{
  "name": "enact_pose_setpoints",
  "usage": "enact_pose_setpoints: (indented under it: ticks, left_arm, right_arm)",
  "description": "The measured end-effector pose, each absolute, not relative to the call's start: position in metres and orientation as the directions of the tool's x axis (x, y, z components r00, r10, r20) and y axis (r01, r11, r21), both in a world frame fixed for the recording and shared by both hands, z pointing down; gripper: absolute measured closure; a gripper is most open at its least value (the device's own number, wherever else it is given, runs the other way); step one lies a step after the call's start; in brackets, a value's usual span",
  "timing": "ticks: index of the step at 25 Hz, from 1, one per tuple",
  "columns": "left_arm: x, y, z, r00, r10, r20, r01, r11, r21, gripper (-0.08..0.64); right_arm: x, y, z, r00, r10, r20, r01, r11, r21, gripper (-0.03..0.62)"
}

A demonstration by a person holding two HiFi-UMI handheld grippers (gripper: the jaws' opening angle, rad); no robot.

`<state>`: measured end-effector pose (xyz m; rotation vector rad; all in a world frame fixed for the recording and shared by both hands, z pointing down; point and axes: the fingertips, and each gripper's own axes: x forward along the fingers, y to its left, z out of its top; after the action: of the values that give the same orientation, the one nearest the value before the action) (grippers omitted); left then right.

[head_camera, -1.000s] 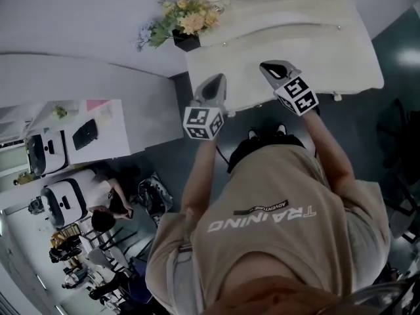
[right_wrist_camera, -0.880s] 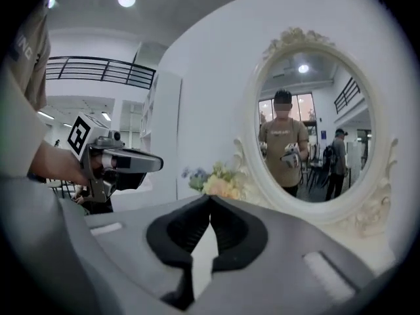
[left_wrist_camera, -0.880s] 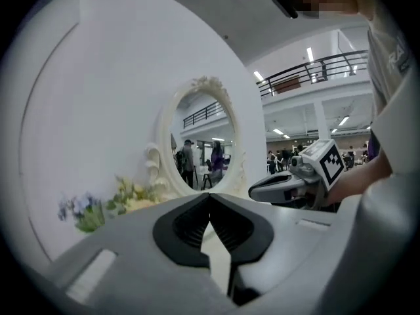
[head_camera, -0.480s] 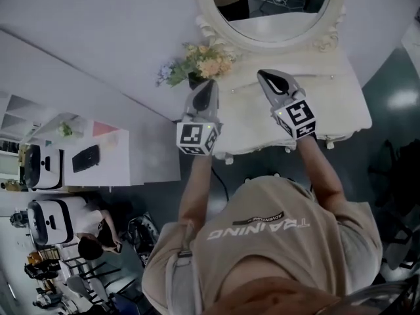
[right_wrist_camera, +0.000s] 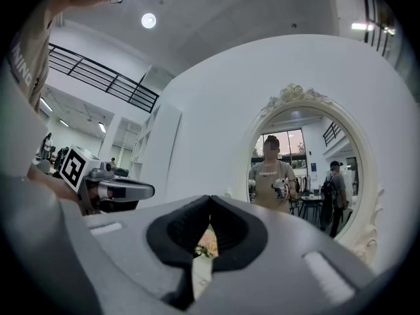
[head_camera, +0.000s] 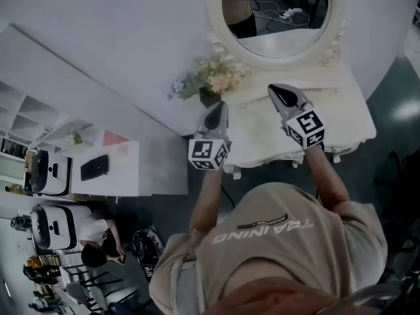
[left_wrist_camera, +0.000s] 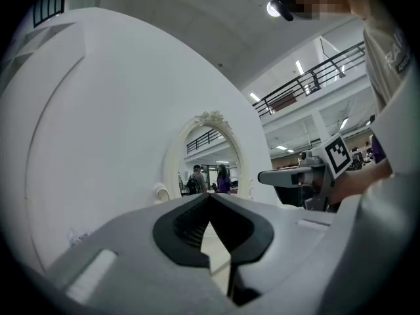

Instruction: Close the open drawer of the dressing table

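Note:
The cream dressing table (head_camera: 341, 113) stands against the wall under an oval mirror (head_camera: 279, 12). A bunch of flowers (head_camera: 216, 81) stands at its left end. Small knobs show along its front edge, but I cannot make out an open drawer from above. My left gripper (head_camera: 218, 108) is raised over the table's left front corner. My right gripper (head_camera: 277, 90) hovers over the middle of the tabletop. Both are shut with nothing in them. In the left gripper view the jaws (left_wrist_camera: 210, 196) meet below the mirror (left_wrist_camera: 210, 156). The right gripper (right_wrist_camera: 210, 199) points at the mirror (right_wrist_camera: 308, 169).
A white side desk (head_camera: 125, 169) with a black device (head_camera: 95, 167) stands to the left of the table. Below it are white machines (head_camera: 49, 225) and seated people (head_camera: 92, 254). A curved white wall (head_camera: 118, 38) runs behind everything. Dark floor lies to the right.
The person has come closer to the table and the view has lifted, so more of the mirror shows. Both grippers stay shut and have drifted slightly right over the tabletop.

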<state>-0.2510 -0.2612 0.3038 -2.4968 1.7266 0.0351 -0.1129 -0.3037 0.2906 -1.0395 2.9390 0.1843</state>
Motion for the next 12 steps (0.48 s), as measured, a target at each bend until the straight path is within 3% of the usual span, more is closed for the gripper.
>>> enact_pose_setpoints:
  ticks: [12]
  left_arm:
    - [-0.236, -0.272, 0.281, 0.42, -0.902, -0.096, -0.906, -0.411, -0.102, 0.56]
  right_arm:
    - [-0.111, -0.305, 0.268, -0.763, -0.639, -0.098, -0.646, 0.75, 0.139, 0.588]
